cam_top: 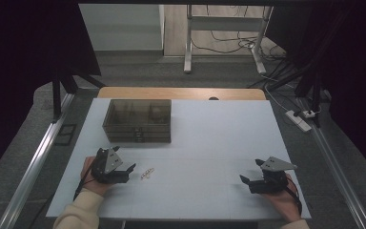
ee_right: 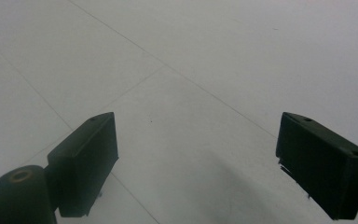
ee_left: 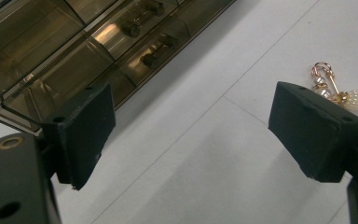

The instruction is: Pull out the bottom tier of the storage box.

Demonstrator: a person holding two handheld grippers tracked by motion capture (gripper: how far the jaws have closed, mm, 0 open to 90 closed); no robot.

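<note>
Both tongs (ee_left: pixel 186 135) (ee_right: pixel 196 168) gape wide, empty, near pearl charm (ee_left: pixel 340 91).

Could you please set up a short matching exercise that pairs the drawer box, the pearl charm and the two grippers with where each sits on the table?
Things:
1. drawer box
2. pearl charm
3. left gripper
4. right gripper

Places:
A. near right of the table, over bare surface
B. far left part of the table
C. near left, in front of the box
D. just right of the left gripper

Pairs: 1-B, 2-D, 3-C, 4-A
</note>
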